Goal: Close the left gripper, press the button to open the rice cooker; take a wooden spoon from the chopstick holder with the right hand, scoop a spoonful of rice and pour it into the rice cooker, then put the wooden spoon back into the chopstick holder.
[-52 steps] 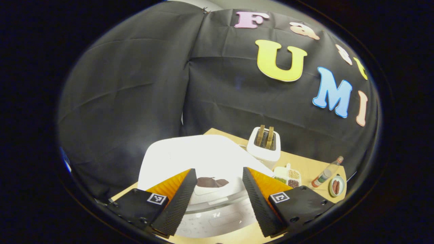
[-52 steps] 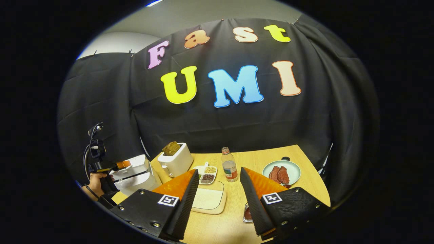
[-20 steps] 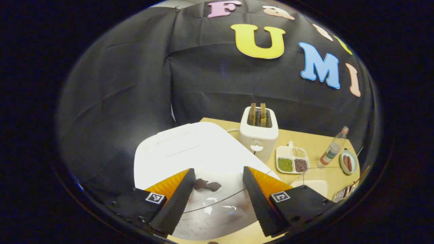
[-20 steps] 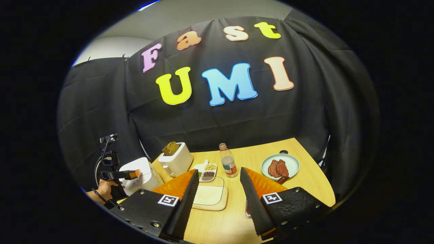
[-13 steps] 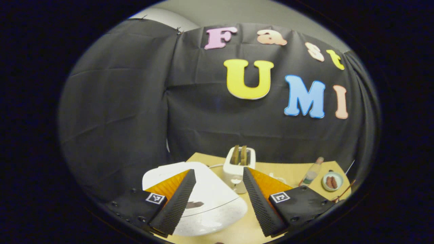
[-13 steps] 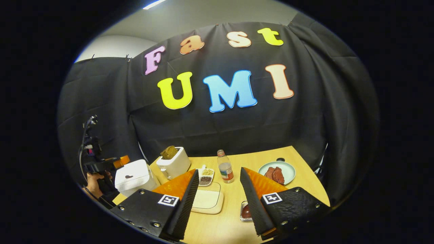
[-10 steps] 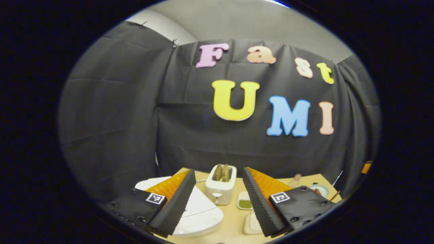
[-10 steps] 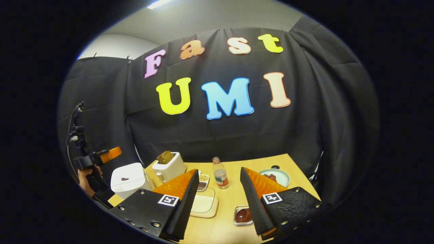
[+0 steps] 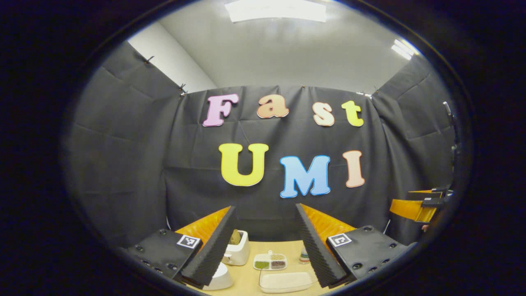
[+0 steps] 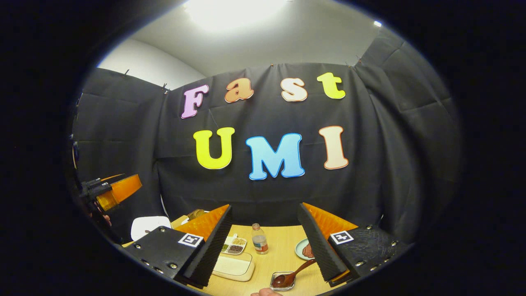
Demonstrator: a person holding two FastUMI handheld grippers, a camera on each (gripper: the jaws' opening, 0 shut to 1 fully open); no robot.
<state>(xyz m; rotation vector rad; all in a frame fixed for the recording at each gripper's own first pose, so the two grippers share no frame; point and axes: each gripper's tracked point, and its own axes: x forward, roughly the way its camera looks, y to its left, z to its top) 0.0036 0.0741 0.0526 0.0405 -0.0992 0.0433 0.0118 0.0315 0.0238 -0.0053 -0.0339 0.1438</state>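
tongs (image 9: 265, 242) (image 10: 265, 242) spread apart, raised above table (image 10: 275, 250).

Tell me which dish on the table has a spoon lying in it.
The small clear dish at the table's near edge: a dark spoon lies in it. The divided dish holds beans, the plate meat, and the tray something pale.

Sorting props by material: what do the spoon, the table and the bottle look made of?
Spoon: dark brown and glossy, probably varnished wood. Table: pale wood-look top, matte; solid or laminate can't be told. Bottle: see-through, likely clear plastic, though glass can't be ruled out.
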